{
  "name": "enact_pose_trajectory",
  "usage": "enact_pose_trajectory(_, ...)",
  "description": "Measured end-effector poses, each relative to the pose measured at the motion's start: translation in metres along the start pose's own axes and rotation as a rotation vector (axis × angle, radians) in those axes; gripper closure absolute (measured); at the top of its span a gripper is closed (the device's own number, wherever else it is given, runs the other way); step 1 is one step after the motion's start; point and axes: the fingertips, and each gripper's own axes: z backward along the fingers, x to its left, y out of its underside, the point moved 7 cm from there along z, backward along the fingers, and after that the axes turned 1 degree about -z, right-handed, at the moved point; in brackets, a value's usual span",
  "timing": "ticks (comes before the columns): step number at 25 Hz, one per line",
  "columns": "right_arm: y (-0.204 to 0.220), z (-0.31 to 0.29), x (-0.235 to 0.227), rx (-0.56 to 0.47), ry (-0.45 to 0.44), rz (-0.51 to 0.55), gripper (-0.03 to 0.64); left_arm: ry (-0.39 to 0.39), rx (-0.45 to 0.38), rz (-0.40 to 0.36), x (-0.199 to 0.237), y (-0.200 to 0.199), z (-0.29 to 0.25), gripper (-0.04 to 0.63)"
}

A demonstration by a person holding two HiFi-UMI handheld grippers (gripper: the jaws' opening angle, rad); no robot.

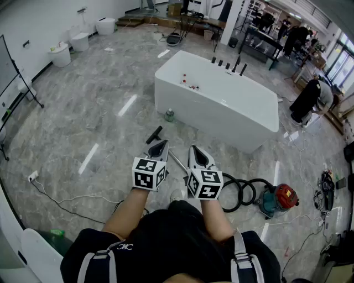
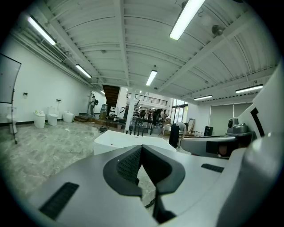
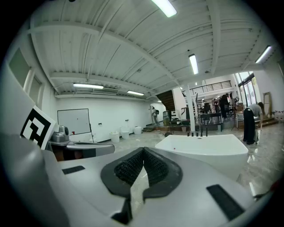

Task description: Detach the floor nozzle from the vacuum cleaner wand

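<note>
Lying on floor just past left gripper [image 1: 160, 145] & right gripper [image 1: 197, 150]: wand [image 1: 177, 162], black floor nozzle [image 1: 154, 134] at its far end. Hose [image 1: 244, 191], vacuum canister [image 1: 278, 199] to the right; bathtub [image 1: 217, 100] beyond. Grippers side by side, tipped slightly down, jaws pinched closed, empty.

A large open hall is shown, fitted out like a bathroom-fixture showroom or test space. A white freestanding bathtub [image 1: 221, 105] is set on a polished grey marble-look floor [image 1: 94, 105], and toilets [image 1: 80, 41] are lined along a white wall [image 1: 50, 16]. Tube lights [image 2: 186, 17] are hung from a bare ribbed ceiling [image 2: 111, 40]. Work tables [image 1: 260, 36] are seen at the far end.
</note>
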Motion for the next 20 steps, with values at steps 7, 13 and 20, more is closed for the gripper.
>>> enact_pose_trajectory(7, 0.001, -0.044, -0.009, -0.003, -0.032, -0.019, 0.603, -0.025, 0.021, -0.015, 0.024, 0.003, -0.027, 0.588)
enact_pose_trajectory(13, -0.020, -0.099, -0.019, -0.046, -0.048, -0.042, 0.604, -0.036, 0.023, -0.013, 0.062, -0.017, -0.069, 0.588)
enact_pose_trajectory(20, -0.052, -0.173, -0.057, -0.061, -0.056, -0.057, 0.604, -0.051, 0.020, -0.042, 0.093, -0.055, -0.138, 0.588)
